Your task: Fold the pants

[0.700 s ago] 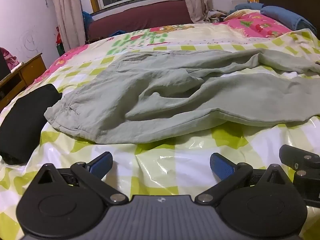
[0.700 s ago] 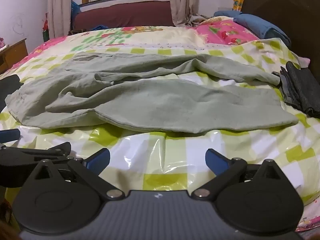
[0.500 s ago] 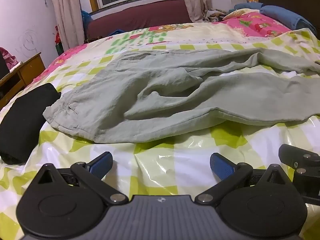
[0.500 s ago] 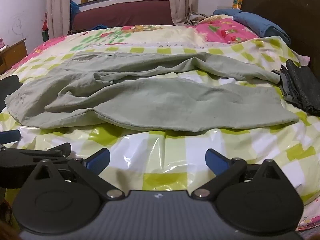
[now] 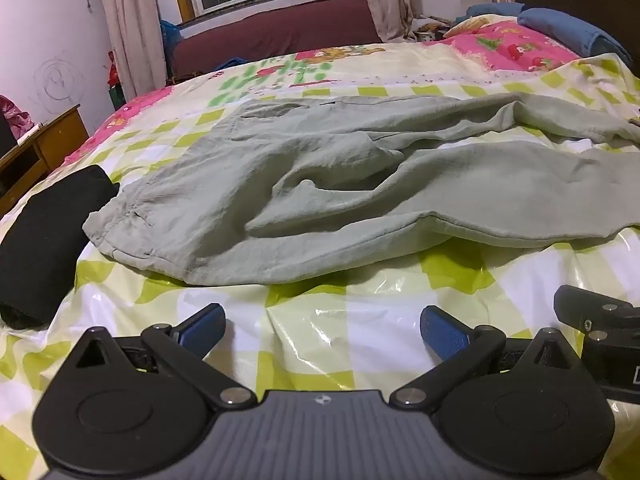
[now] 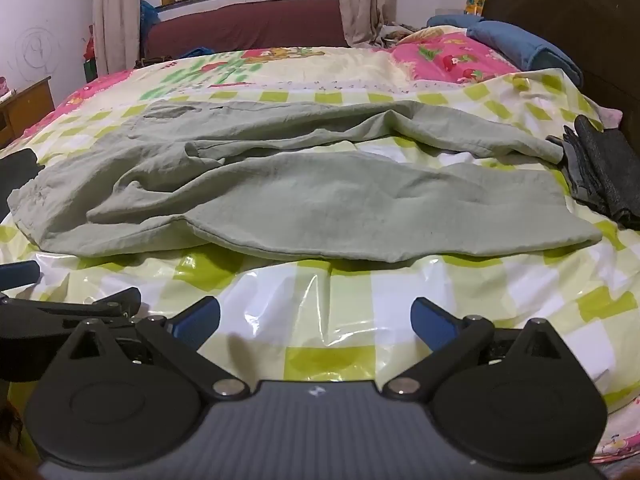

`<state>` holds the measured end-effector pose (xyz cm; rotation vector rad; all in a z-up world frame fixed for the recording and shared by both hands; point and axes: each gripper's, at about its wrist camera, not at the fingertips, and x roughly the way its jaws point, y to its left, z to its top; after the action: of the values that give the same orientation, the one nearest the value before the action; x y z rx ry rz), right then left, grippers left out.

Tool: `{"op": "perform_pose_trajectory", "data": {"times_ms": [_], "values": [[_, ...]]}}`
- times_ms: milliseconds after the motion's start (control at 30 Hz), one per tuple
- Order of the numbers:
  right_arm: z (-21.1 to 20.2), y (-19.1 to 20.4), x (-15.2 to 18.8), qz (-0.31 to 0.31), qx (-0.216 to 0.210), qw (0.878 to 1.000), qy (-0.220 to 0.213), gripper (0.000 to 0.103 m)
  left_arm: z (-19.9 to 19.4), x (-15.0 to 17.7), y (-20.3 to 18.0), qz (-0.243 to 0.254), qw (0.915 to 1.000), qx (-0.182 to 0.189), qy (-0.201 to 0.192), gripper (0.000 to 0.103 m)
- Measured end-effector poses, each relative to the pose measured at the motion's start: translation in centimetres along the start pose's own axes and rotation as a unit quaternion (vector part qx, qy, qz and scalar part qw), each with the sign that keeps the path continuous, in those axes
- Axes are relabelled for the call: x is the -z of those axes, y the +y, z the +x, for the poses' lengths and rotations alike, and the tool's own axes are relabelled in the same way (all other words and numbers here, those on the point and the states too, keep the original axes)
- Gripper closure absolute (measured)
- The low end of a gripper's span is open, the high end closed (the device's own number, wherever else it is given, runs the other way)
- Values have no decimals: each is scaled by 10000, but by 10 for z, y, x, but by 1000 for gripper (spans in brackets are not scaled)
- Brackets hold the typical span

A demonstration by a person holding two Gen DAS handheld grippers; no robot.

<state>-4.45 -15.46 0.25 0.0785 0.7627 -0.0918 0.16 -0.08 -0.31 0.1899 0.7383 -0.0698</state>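
Note:
Pale green pants (image 5: pixel 320 184) lie spread and rumpled across a bed, waistband at the left, both legs running to the right. From the right wrist the same pants (image 6: pixel 304 196) show the near leg's hem at the right. My left gripper (image 5: pixel 322 330) hovers open over the shiny checked sheet, short of the pants' near edge, nothing between its blue pads. My right gripper (image 6: pixel 314 322) stands open the same way, in front of the near leg. Part of the right gripper shows at the right edge of the left wrist view.
A folded black garment (image 5: pixel 44 240) lies left of the waistband. A dark grey folded garment (image 6: pixel 604 172) sits right of the leg hems. Blue rolled bedding (image 6: pixel 516 44) and a dark headboard (image 6: pixel 568 12) are at the far right; a wooden cabinet (image 5: pixel 36 152) stands left.

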Motion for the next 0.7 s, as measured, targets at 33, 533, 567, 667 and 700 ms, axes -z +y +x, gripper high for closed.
{"op": "perform_pose_trajectory", "data": {"times_ms": [33,533,567,667,700], "values": [[0,0,0,0,0,10000,-1,2,0,0,0,0,10000,-3,0,0],[5,-2,-1,27,-51,10000,42,2,2,1,-1,23,10000,29,28,0],[5,-2,-1,28,-54,10000,44,2,2,1,-1,23,10000,32,34,0],[6,-2,0,40,-64,10000,50,2,3,1,-1,22,10000,40,47,0],[6,-2,-1,44,-68,10000,52,2,3,1,-1,21,10000,44,52,0]]}}
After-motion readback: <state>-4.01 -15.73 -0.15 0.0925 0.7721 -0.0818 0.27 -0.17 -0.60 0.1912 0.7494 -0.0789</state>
